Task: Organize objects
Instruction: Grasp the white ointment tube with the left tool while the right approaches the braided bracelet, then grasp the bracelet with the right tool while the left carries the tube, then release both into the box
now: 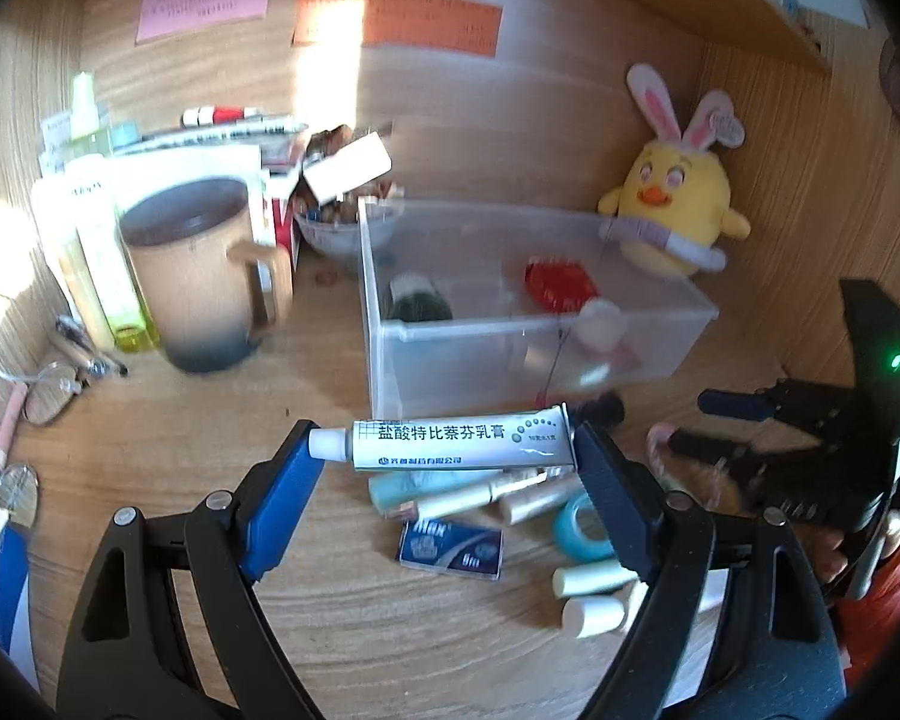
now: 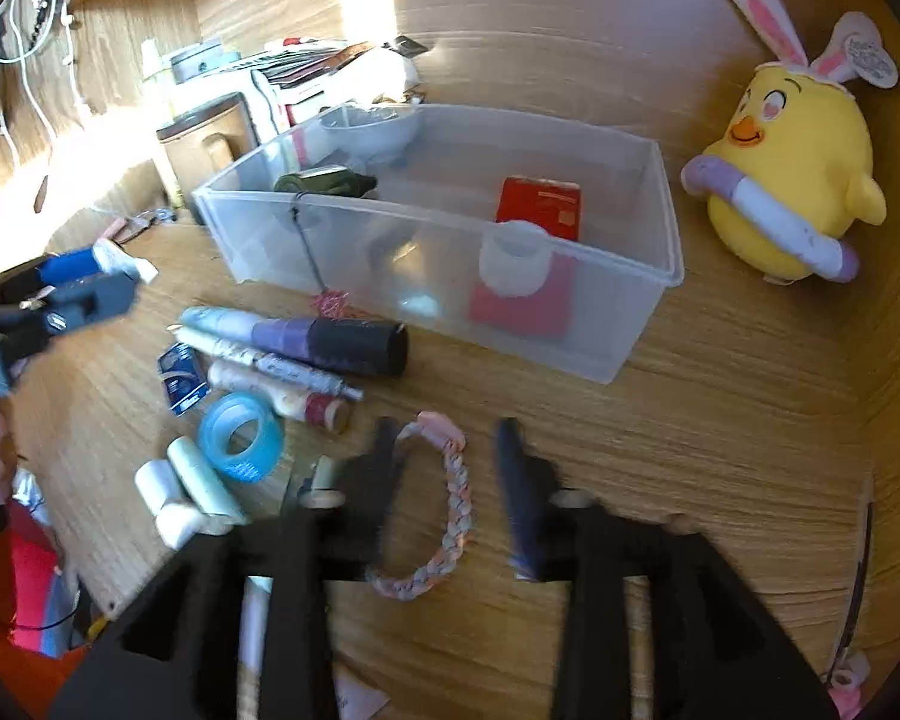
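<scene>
My left gripper (image 1: 447,441) is shut end to end on a white ointment tube (image 1: 450,435), held above the desk in front of the clear plastic bin (image 1: 384,354). The bin (image 2: 660,276) holds a red pack (image 2: 540,204), a dark roll (image 2: 324,183) and a white jar (image 2: 513,258). My right gripper (image 2: 450,447) is open, its fingers on either side of a pink braided bracelet (image 2: 444,516) lying on the desk. The left gripper also shows in the right wrist view (image 2: 84,282). Loose tubes (image 2: 294,339), a blue tape roll (image 2: 243,435) and white sticks (image 2: 192,486) lie on the desk.
A beige mug (image 1: 204,276) and bottles (image 1: 99,240) stand at the left. A yellow chick plush (image 1: 669,210) sits at the right behind the bin. A small blue packet (image 1: 450,549) lies among the tubes. Glasses (image 1: 48,396) lie at the left edge.
</scene>
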Motion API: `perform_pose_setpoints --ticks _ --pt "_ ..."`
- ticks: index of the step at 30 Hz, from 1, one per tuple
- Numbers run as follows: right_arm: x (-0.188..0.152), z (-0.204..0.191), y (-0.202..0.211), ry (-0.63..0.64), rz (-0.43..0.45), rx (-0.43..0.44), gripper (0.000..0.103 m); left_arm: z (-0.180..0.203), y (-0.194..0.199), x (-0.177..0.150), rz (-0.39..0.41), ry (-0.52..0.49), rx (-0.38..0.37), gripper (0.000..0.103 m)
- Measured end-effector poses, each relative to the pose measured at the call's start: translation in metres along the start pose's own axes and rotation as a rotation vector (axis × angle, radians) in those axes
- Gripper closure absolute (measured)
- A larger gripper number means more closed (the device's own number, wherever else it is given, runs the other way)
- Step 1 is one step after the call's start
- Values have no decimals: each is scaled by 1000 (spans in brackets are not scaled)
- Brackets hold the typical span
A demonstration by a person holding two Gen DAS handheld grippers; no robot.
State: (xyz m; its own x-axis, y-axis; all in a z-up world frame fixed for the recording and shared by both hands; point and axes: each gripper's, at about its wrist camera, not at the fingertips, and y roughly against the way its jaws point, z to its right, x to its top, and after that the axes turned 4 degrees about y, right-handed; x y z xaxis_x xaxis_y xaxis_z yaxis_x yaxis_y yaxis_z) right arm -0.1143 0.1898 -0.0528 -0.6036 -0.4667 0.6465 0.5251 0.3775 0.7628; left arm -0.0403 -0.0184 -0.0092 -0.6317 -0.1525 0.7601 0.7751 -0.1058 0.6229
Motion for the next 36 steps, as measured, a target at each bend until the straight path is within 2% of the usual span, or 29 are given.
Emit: perform_pose_setpoints --ticks 1,6,10,14,22,29,36 --pt "-1 -1 -1 2 6 -7 53 0 1 2 8 2 -3 18" --pt "4 -8 -19 38 -26 -16 54 3 3 15 40 -3 -19 18" --pt "2 -5 -34 40 -67 -8 79 6 1 22 54 -4 -31 18" --pt "1 -1 -31 25 -44 -2 86 10 -2 30 66 -17 -29 18" --pt "14 10 -1 -10 63 -13 86 12 -13 52 81 -14 -43 18" --pt "52 20 29 -25 192 -36 86 18 -30 67 65 -29 -38 18" --pt "85 31 35 -37 257 -61 86 23 -51 79 35 -37 -36 18"
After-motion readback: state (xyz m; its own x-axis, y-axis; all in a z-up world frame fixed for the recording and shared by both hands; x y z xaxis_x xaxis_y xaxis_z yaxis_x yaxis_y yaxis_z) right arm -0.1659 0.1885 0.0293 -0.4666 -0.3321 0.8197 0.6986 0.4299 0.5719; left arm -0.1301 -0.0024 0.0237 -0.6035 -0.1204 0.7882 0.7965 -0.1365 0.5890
